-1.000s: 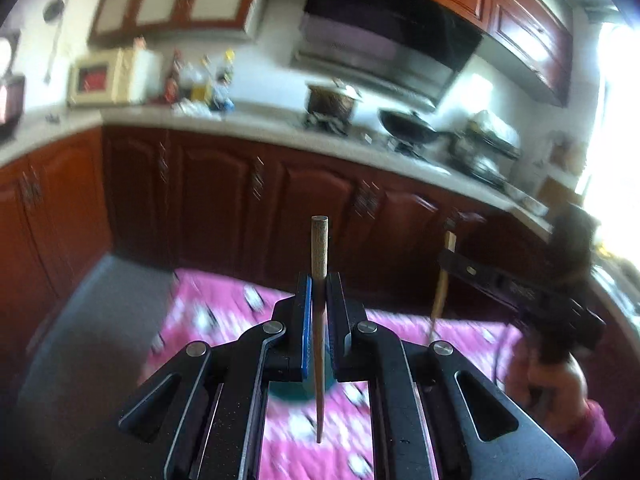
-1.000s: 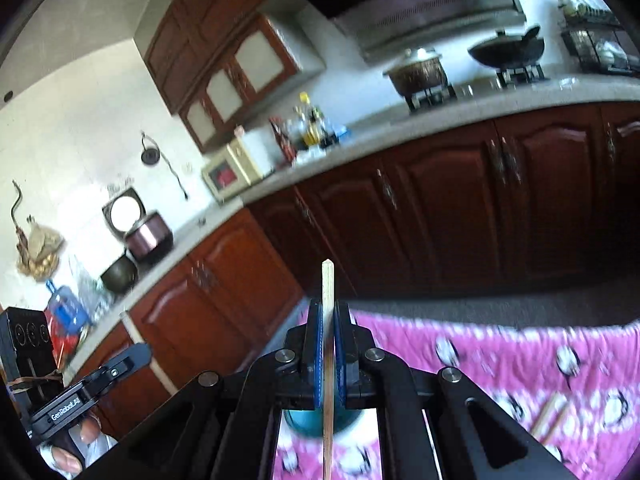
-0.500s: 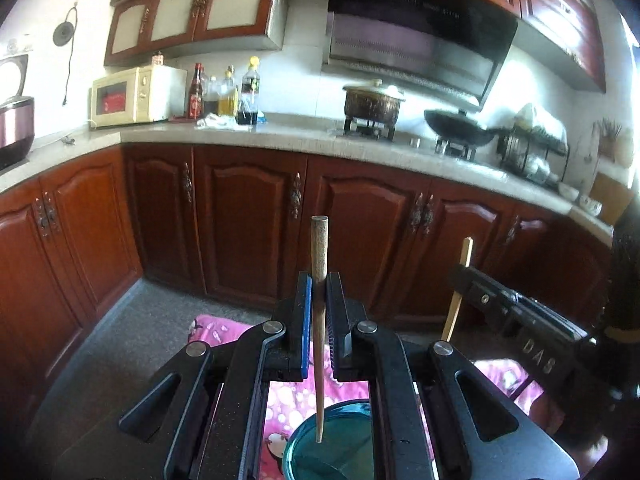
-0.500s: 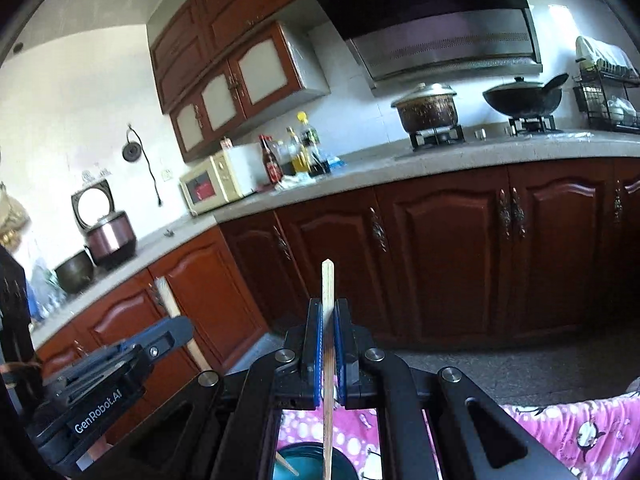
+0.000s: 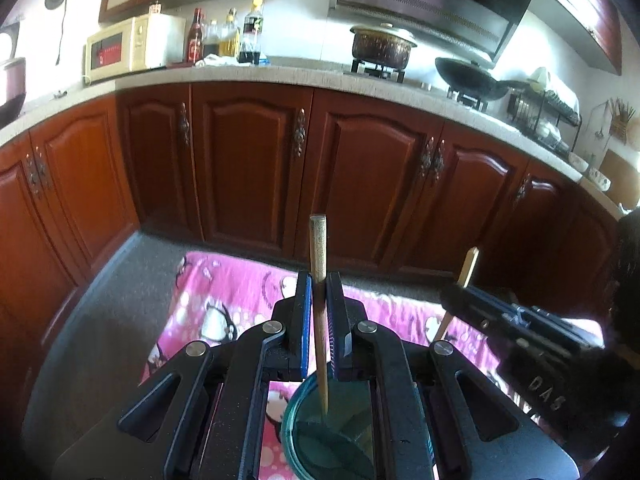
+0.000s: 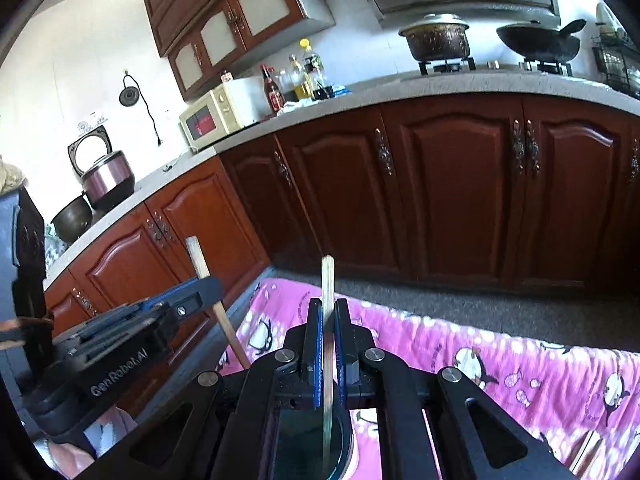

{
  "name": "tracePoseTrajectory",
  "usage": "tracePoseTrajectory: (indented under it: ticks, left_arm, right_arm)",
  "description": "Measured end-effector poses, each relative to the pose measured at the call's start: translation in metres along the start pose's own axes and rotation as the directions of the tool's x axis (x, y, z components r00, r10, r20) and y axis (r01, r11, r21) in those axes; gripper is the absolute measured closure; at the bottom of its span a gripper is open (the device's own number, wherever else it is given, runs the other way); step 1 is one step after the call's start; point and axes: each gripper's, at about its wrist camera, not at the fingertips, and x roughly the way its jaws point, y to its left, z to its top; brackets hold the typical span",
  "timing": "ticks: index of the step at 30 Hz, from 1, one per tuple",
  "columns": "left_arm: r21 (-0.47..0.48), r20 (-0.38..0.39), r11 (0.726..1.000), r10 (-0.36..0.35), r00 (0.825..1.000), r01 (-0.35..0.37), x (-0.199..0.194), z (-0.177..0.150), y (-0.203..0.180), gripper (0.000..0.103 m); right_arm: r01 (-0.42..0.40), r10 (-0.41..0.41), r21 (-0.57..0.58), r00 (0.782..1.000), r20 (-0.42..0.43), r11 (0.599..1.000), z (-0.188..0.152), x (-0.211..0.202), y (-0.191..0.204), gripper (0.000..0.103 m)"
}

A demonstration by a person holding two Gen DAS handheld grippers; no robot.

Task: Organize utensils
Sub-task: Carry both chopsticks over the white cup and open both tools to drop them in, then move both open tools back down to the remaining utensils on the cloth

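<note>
Chopsticks — a brown wooden chopstick stands upright, pinched in the left gripper jaws, its tip over a teal glass cup. The right gripper jaws clamp a paler chopstick — above the same cup, on a pink penguin-print cloth.

Bright pink cloth with a black-and-white penguin print and pale dots. A teal glass cup sits on it. Reddish-brown cabinets run under a speckled grey counter. Cream microwave with a red panel. Grey floor. Black grippers with blue pads on pale wooden chopsticks.
</note>
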Motion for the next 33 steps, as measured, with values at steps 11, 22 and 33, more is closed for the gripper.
tracePoseTrajectory:
  ticks: [11, 22, 33]
  left_arm:
    - [-0.009, -0.029, 1.0, 0.009, 1.0, -0.009, -0.005, -0.007, -0.002, 0.066]
    - [0.023, -0.013, 0.999, 0.042, 0.999, -0.041, -0.044, -0.017, -0.014, 0.05]
    - [0.037, -0.036, 0.999, 0.022, 0.999, -0.021, -0.085, -0.043, -0.037, 0.039]
  right_arm:
    - [-0.015, 0.018, 0.065, 0.999, -0.048, 0.998, -0.006, -0.014, -0.011, 0.074]
    - [0.021, -0.019, 0.038, 0.999, -0.042, 0.999, -0.021, -0.054, -0.005, 0.059]
    - [0.133, -0.132, 0.02, 0.989, -0.06, 0.991, -0.058, -0.106, -0.009, 0.058]
